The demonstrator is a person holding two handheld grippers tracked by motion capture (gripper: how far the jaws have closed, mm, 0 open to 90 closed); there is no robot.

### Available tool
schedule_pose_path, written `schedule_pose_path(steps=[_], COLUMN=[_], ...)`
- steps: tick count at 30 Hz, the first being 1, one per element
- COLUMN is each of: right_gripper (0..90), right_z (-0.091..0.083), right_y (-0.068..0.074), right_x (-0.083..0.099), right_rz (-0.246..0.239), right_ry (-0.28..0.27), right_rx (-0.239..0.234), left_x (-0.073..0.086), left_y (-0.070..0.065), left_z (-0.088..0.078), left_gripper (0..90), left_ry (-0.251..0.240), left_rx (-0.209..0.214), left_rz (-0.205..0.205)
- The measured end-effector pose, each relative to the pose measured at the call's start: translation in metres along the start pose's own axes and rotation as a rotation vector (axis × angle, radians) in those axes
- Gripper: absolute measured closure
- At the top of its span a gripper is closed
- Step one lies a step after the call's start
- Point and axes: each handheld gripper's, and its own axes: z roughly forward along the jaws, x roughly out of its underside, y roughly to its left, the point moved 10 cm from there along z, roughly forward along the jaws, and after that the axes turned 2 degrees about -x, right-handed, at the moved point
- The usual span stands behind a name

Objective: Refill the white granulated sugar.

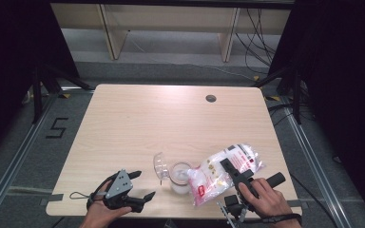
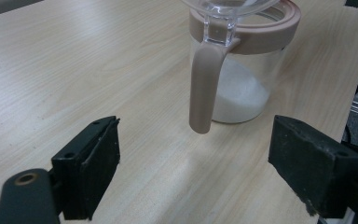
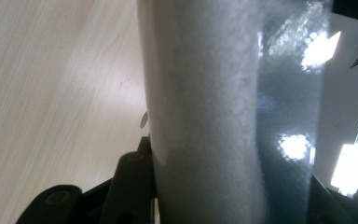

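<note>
The work in hand looks like pouring white grains from a bag into a jar, and it seems partway done.

At the left, the left gripper (image 1: 140, 187) rests near the table's (image 1: 138, 118) front edge, jaws wide apart with nothing between them. In the left gripper view they face the jar (image 2: 242, 74) from just short of its handle (image 2: 204, 88), not touching it. There is bare wood on its left and behind it, so that hand has room to slide in or back off.

In the middle, the jar stands upright, its clear lid (image 1: 160, 166) tipped open to the left. A low heap of white grains covers its bottom; most of the jar is still unfilled.

At the right, the right gripper (image 1: 229, 167) clamps the bag (image 1: 223, 171) between its jaws; in the right gripper view the grain-filled bag presses against them. The bag tilts down to the left, its low corner at the jar's mouth. It looks still fairly full, so I judge much pouring remains.

The jar and bag sit close to the front edge, and the bag's far end nears the right edge. The back half is open.
</note>
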Motion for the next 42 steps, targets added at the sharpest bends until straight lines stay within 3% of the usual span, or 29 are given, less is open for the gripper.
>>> schedule_pose_path(steps=[14, 24, 34, 35, 41, 42], right_gripper=[66.9, 67.0, 67.2, 67.3, 67.5, 67.6], right_z=[-0.0015, -0.0012, -0.0004, 0.0000, 0.0003, -0.0002], right_y=[0.0024, 0.0025, 0.0011, 0.0010, 0.0019, 0.0046], right_x=[0.0023, 0.0020, 0.0010, 0.0004, -0.0004, 0.0007], right_rz=[0.018, 0.026, -0.003, 0.013, 0.005, 0.023], right_ry=[0.011, 0.008, 0.000, -0.005, -0.012, 0.001], right_rx=[-0.010, -0.003, -0.012, -0.003, -0.011, -0.023], left_x=[-0.0002, -0.0001, -0.0007, -0.0008, -0.0003, -0.0003], left_y=[0.0009, 0.0002, 0.0003, 0.0002, -0.0001, 0.0000], left_z=[-0.0002, 0.0000, 0.0000, 0.0002, 0.0002, 0.0002], left_gripper=[16.0, 16.0, 16.0, 16.0, 16.0, 16.0], left_ry=[0.003, 0.000, -0.002, -0.002, 0.002, 0.000], left_rx=[-0.001, -0.001, 0.002, 0.003, 0.005, 0.000], left_rz=[0.016, 0.001, 0.009, 0.009, 0.004, 0.001])
